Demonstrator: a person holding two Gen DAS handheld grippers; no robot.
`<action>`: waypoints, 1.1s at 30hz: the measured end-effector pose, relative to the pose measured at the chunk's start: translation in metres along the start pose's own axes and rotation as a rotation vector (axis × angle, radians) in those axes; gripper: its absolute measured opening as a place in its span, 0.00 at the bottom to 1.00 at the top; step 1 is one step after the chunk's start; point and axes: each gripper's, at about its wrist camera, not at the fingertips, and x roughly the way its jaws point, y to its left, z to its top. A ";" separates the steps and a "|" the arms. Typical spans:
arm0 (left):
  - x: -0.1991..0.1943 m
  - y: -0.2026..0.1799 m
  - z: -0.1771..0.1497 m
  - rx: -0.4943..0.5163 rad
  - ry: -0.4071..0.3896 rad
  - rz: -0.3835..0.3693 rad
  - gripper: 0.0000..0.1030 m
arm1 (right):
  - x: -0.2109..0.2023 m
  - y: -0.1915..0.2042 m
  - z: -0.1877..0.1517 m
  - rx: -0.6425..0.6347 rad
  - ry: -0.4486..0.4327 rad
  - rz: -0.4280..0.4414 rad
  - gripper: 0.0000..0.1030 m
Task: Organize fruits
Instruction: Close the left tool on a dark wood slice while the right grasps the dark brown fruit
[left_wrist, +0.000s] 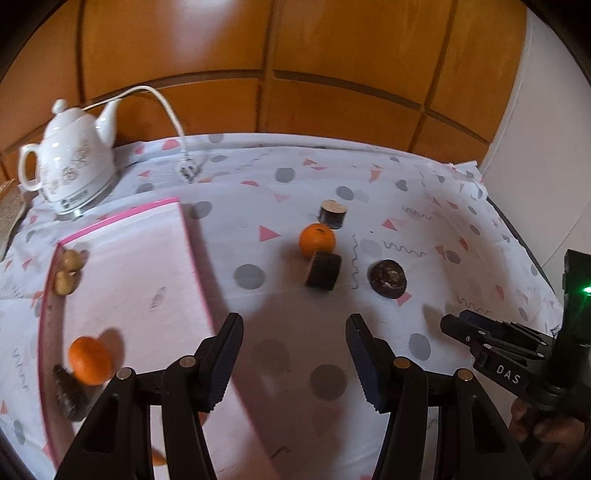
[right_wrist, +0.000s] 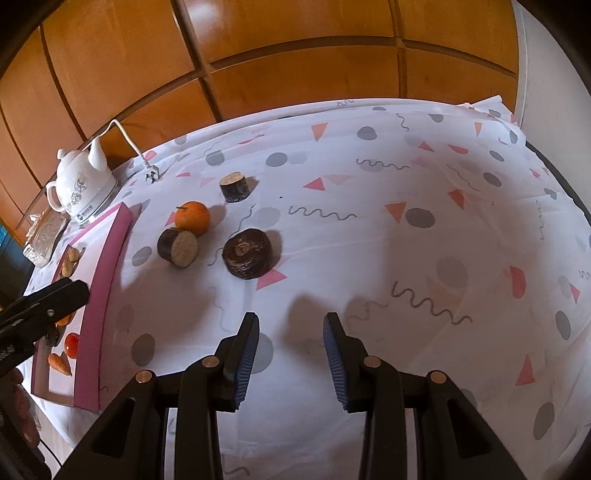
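Looking through the left wrist camera, I see my left gripper (left_wrist: 293, 356) spread wide with nothing between its fingers, over the edge of the pink tray (left_wrist: 192, 254). 1 orange (left_wrist: 90, 360) lies in the tray; another orange (left_wrist: 317, 240) sits on the tablecloth (left_wrist: 406, 206) among 3 dark log pieces. From the right wrist camera, my right gripper (right_wrist: 290, 356) is also parted and holds nothing, near the largest log piece (right_wrist: 248, 253).

We see bare patterned tabletop (right_wrist: 424, 229) right of dark wooden log pieces (right_wrist: 248, 257); raised pink-rimmed tray wall (left_wrist: 199, 273) blocks left side.
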 end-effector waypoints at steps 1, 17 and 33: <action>0.003 -0.002 0.001 0.002 0.002 -0.005 0.57 | 0.000 -0.001 0.001 0.001 -0.001 -0.001 0.35; 0.078 -0.015 0.031 -0.003 0.081 -0.038 0.47 | 0.009 -0.012 0.033 -0.024 -0.011 0.004 0.35; 0.074 -0.005 0.020 -0.057 0.060 -0.087 0.28 | 0.054 0.020 0.087 -0.118 0.020 0.080 0.35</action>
